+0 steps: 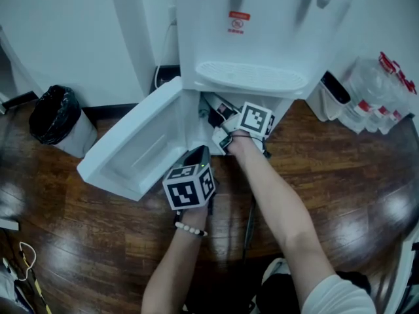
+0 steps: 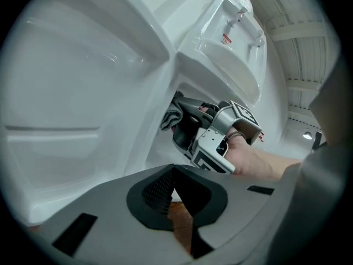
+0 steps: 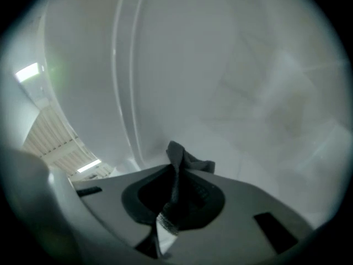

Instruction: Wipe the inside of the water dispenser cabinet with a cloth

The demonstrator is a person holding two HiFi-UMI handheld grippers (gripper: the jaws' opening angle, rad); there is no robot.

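The cloth (image 3: 185, 162), a dark grey rag, is pinched between the jaws of my right gripper (image 3: 175, 173), one crumpled end sticking up past the tips and a paler woven edge trailing back between the pads. It sits inside the cabinet (image 3: 220, 81), near the plain white inner wall; I cannot tell whether it touches. From the left gripper view I see the same cloth (image 2: 172, 116) bunched at the nose of the right gripper (image 2: 185, 123), just inside the cabinet mouth under the drip tray (image 2: 229, 65).

My left gripper (image 2: 174, 170) is outside the cabinet, its jaws closed tip to tip with nothing between them. In the head view it (image 1: 196, 157) hovers beside the lower edge of the open cabinet door (image 1: 134, 142), which swings out to the left over the floor.

The only writing I find is a small red label (image 1: 239, 22) on the front of the water dispenser (image 1: 262, 44), above the drip tray (image 1: 252, 77); its print is too small to read. Each gripper's cube carries black-and-white square markers, no words.

Further out, a bin lined with a black bag (image 1: 55, 113) stands by the wall at left, a pack of red-capped bottles (image 1: 380, 93) at right, on the dark wooden floor (image 1: 340, 175). A bead bracelet (image 1: 190, 229) circles my left wrist.
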